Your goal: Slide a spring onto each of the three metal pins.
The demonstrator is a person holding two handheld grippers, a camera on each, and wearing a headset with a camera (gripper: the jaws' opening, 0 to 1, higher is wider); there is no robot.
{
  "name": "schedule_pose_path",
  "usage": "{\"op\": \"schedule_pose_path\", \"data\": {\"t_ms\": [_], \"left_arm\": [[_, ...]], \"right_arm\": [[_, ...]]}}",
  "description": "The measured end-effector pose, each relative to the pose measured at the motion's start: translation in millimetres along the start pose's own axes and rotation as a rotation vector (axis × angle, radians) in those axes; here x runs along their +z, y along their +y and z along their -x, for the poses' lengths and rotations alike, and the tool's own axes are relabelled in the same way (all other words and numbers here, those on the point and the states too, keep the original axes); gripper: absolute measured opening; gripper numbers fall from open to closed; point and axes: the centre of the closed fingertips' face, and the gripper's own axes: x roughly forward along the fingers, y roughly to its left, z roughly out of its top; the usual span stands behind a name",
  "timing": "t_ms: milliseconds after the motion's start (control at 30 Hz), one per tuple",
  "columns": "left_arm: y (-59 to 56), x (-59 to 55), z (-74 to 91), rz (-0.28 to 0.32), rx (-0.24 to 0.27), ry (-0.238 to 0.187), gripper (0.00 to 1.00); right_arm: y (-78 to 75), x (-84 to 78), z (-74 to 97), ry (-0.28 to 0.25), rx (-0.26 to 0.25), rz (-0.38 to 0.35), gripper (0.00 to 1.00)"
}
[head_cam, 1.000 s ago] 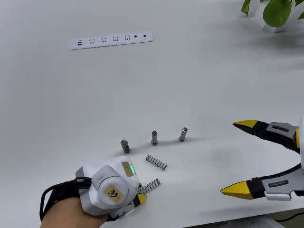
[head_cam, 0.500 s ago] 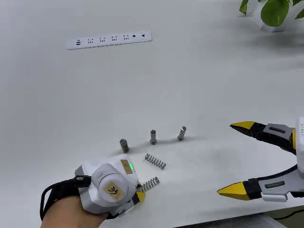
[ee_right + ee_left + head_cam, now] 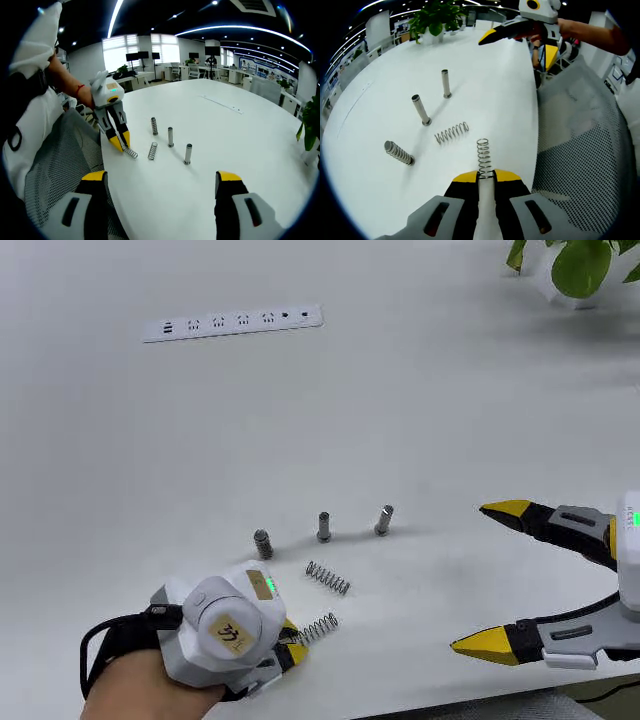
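Three metal pins stand in a row on the white table. The left pin (image 3: 263,543) wears a spring; the middle pin (image 3: 324,527) and right pin (image 3: 385,520) are bare. A loose spring (image 3: 328,579) lies in front of them. My left gripper (image 3: 290,645) is shut on one end of another spring (image 3: 315,628), which lies low over the table near its front edge. In the left gripper view that held spring (image 3: 483,155) points away from the jaws, towards the loose spring (image 3: 452,133). My right gripper (image 3: 485,577) hangs open to the right of the pins, holding nothing.
A white power strip (image 3: 233,324) lies far back on the table (image 3: 420,400). A potted plant (image 3: 580,265) stands at the back right corner. A mesh chair back (image 3: 580,150) sits just off the table's front edge.
The right gripper has drifted slightly lower and left. The left gripper stays shut on its spring and has shifted a little left.
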Motion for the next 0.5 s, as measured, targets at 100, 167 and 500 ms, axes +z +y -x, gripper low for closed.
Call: {"op": "schedule_pose_path", "data": {"t_ms": [100, 167, 500], "left_arm": [[-2.1, 4.8, 5.4, 0.013, -0.004, -0.022, 0.1], [-3.2, 9.1, 9.9, 0.023, -0.006, -0.042, 0.1], [-3.1, 38.0, 41.1, 0.088, 0.006, -0.177, 0.1]], "right_arm": [[0.6, 2.3, 0.0, -0.005, -0.001, 0.0, 0.89], [1.0, 3.8, 0.2, -0.007, -0.002, 0.001, 0.89], [9.9, 29.5, 2.2, -0.041, 0.022, -0.015, 0.86]]}}
